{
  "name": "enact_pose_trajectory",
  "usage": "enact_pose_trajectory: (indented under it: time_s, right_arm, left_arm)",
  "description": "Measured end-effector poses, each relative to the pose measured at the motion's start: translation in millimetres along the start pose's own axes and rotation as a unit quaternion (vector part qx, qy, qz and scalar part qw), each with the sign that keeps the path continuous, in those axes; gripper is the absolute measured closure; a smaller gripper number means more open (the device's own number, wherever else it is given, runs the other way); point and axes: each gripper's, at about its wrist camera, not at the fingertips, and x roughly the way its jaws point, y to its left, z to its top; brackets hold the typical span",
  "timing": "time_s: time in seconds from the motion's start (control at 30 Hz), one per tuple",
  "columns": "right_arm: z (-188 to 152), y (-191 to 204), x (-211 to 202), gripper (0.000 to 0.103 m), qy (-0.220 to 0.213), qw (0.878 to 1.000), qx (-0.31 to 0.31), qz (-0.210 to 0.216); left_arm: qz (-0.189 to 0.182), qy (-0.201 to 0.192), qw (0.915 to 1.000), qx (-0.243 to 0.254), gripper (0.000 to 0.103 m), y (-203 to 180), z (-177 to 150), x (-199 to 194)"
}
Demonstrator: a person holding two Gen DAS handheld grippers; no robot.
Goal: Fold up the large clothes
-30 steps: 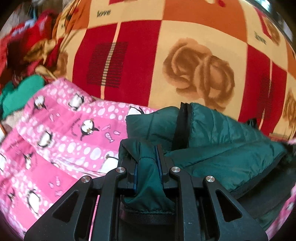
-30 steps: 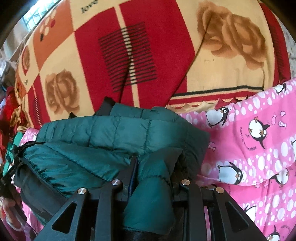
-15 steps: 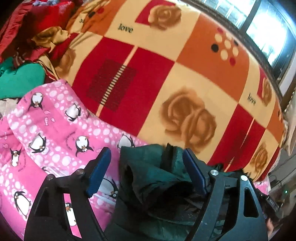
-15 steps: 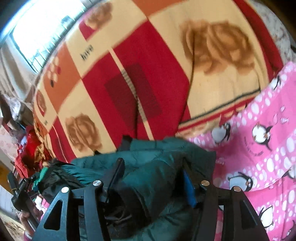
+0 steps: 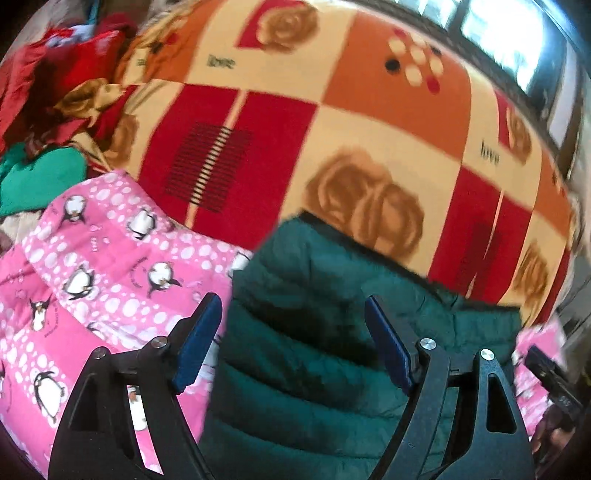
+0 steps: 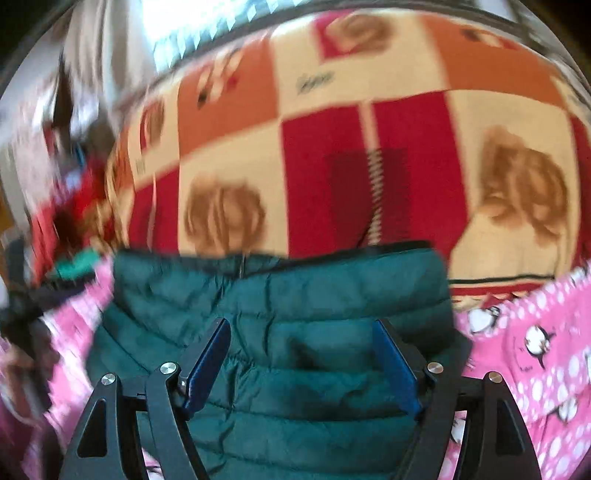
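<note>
A dark green quilted puffer jacket (image 5: 317, 332) lies folded into a compact block on a pink penguin-print blanket (image 5: 110, 266). My left gripper (image 5: 295, 332) is open, its blue-padded jaws spread wide above the jacket and holding nothing. In the right wrist view the same jacket (image 6: 280, 302) lies flat with a black trim along its far edge. My right gripper (image 6: 301, 350) is open too, jaws apart over the jacket and empty.
A red, orange and cream rose-print blanket (image 5: 332, 129) covers the bed beyond the jacket. A heap of red and green clothes (image 5: 44, 122) lies at the far left. A window (image 6: 192, 22) stands behind the bed. The pink blanket (image 6: 535, 350) extends right.
One second ago both grippers were shut on folds of the jacket. They opened, let go and drew back upward; the jacket now lies flat and folded.
</note>
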Motion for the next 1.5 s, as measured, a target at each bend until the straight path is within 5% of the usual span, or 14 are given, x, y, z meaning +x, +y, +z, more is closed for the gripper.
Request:
enact_pose_trajectory:
  time_s: [0.27,0.5,0.73,0.83,0.97,1.1,1.33,1.5]
  right_arm:
    - [21,18,114,0.026,0.082,0.996,0.013,-0.019]
    - [14,13,163,0.022,0.108,0.993,0.028,-0.038]
    - [23,-2,118,0.022,0.075,0.996,0.056,-0.005]
    - [25,-20,93,0.022,0.05,0.997,0.057,-0.032]
    - [16,-53,93,0.022,0.062,0.992,0.076,-0.073]
    - [-5,-79,112,0.022,0.086,0.987,0.121,-0.061]
    - [-7,-70,114,0.021,0.087,0.987,0.111,-0.074]
    - [-3,-68,75,0.021,0.053,0.989,0.126,-0.058]
  left_arm:
    - [0.089,0.058,0.9928,0.055,0.022,-24,-8,78]
    - [0.102,0.065,0.9911,0.055,0.016,-18,-9,104]
    - [0.094,0.051,0.9927,0.057,0.016,-19,-13,101]
    - [0.09,0.039,0.9937,0.055,0.016,-18,-16,97]
    - [0.09,0.022,0.9941,0.057,0.016,-19,-22,93]
    - [0.09,0.015,0.9941,0.058,0.016,-20,-23,94]
    - [0.088,0.011,0.9944,0.057,0.016,-20,-25,94]
    - [0.089,0.011,0.9943,0.057,0.016,-20,-25,94]
